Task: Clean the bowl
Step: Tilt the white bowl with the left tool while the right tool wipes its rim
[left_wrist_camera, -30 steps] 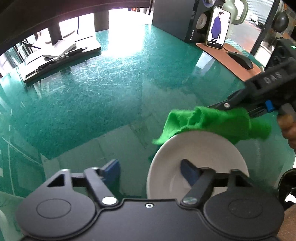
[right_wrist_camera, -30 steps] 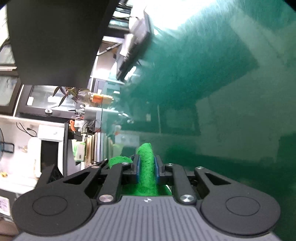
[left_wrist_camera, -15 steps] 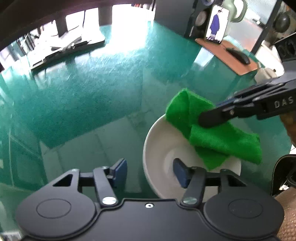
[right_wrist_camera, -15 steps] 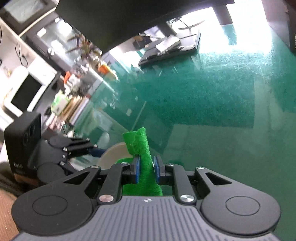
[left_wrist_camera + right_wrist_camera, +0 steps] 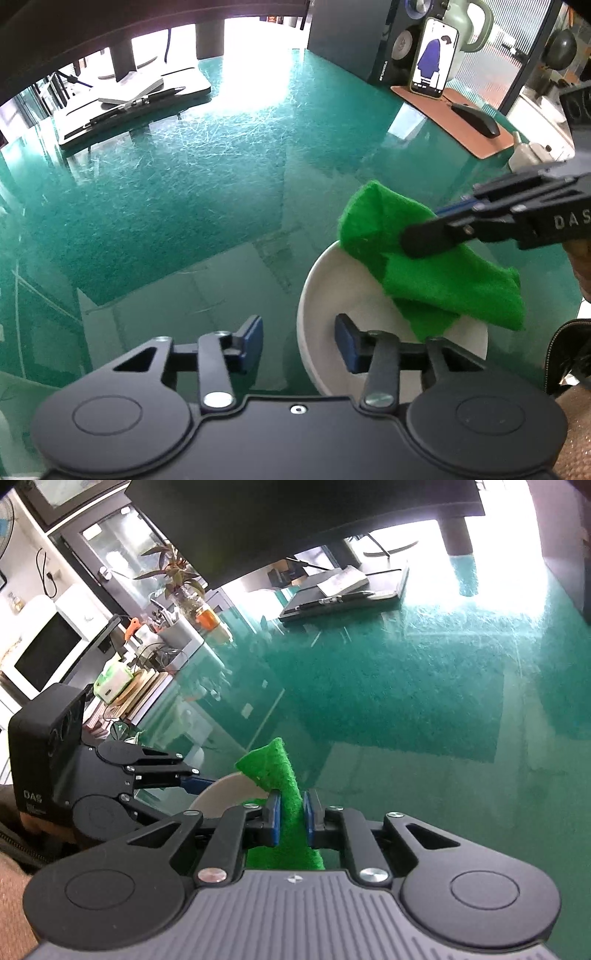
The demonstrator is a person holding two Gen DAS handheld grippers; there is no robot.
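Left gripper (image 5: 298,341): jaws stand wide apart. The blue-padded fingers (image 5: 254,332) straddle the near rim of the white bowl (image 5: 343,291), one pad outside the wall over the table and the other inside the bowl. Whether either pad touches the rim cannot be told from this view; there is a visible gap between the outer pad and the bowl wall.

Bowl sits on the green glass-topped table (image 5: 177,206), at the near right of the left wrist view, just ahead of the left gripper. Its interior is white and mostly uncovered on the left half.

Right gripper (image 5: 291,818): jaws narrow, clamped on the green cloth (image 5: 284,786). The cloth fills the slot between the two blue pads, with a folded peak standing up ahead of the fingertips and the rest hanging down behind them (the lower portion is hidden by the gripper body).

From the left wrist view, the same gripper enters from the right, and the cloth drapes over the far right rim of the bowl and down into its interior. One fold rises above the rim; the loose end lies toward the bowl's right side.

In the right wrist view, the bowl rim shows as a pale arc just left of the cloth, with the left gripper beside it.

Background: a phone (image 5: 434,55) propped upright and a mouse (image 5: 476,120) on a brown mat at the far right of the table.
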